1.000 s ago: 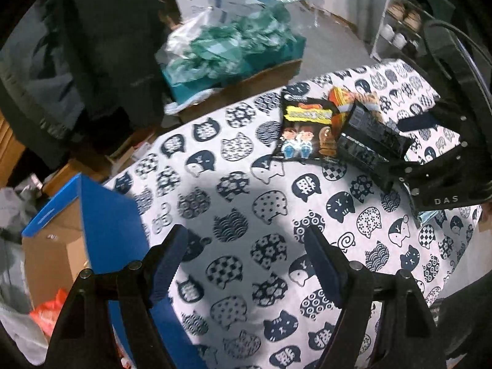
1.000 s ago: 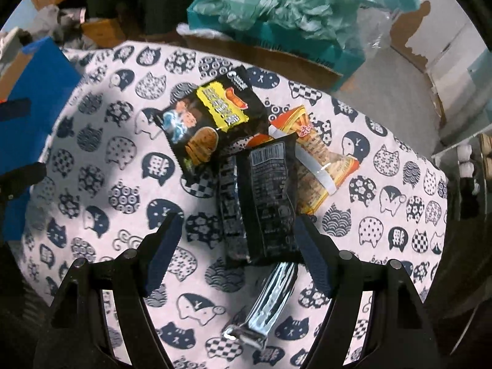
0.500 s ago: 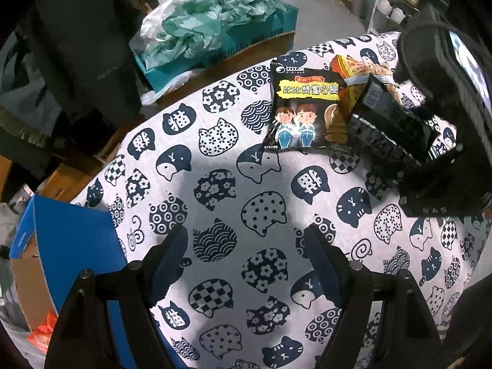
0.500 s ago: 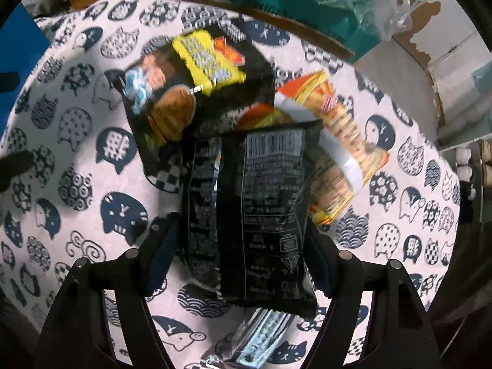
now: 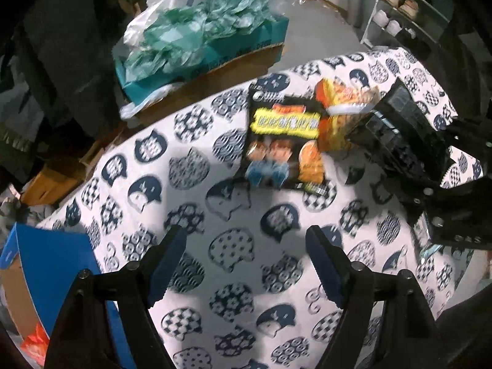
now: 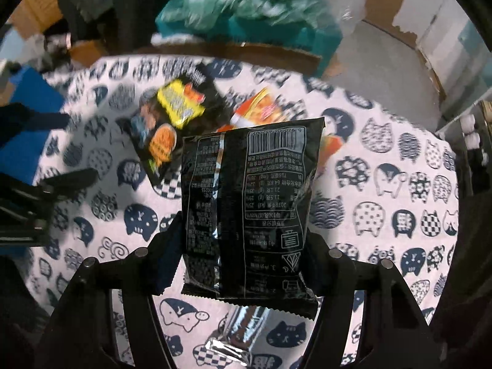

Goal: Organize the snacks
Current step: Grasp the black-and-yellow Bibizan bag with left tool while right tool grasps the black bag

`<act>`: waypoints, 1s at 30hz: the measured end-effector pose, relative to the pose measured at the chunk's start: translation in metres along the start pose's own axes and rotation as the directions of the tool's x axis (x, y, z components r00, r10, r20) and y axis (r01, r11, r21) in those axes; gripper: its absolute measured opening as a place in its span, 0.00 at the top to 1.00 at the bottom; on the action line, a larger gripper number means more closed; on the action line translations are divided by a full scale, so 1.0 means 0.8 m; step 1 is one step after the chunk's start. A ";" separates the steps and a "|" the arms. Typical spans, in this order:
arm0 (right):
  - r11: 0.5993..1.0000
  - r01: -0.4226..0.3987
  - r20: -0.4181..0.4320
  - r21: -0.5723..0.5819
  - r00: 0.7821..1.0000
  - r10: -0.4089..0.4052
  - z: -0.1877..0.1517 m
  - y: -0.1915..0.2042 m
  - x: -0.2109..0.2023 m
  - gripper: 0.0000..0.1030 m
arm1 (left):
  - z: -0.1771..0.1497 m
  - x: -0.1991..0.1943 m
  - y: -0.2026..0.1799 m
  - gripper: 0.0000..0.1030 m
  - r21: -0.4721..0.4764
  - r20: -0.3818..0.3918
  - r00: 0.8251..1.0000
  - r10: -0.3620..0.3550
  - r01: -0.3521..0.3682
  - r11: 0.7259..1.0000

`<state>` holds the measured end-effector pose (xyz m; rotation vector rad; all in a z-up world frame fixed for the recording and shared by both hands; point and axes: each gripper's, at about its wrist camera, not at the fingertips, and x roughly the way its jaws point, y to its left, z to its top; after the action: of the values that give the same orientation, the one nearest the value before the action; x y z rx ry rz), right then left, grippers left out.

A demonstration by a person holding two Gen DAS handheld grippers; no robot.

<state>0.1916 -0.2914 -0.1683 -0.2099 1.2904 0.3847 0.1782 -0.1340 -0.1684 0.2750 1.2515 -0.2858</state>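
Grippers both point steeply down over the cat-print tablecloth (image 5: 233, 279). Right gripper (image 6: 243, 246) is closing its jaws on a glossy black snack bag (image 6: 246, 203), back side up, lifted above 2 other packets. Left gripper (image 5: 246, 261) hovers with fingers apart, nothing between them.

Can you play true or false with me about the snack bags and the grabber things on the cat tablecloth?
1. The right hand-held gripper has a black snack packet with white print between its closing jaws. True.
2. The left hand-held gripper holds a bag. False: nothing is between its jaws.
3. The tablecloth has dog faces. False: it has cat faces.
4. An orange snack bag lies beside the black bag with a yellow label. True.
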 end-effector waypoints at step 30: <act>0.981 -0.035 0.043 0.190 0.999 0.027 -0.002 -0.074 -0.009 0.36 | 0.090 0.086 -0.024 0.32 -0.021 -0.024 0.995 -0.096 0.096 0.995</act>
<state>0.2116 -0.3474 -0.1655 -0.0199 1.2836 0.2879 0.2550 -0.1821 -0.2142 0.2021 1.2941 -0.3528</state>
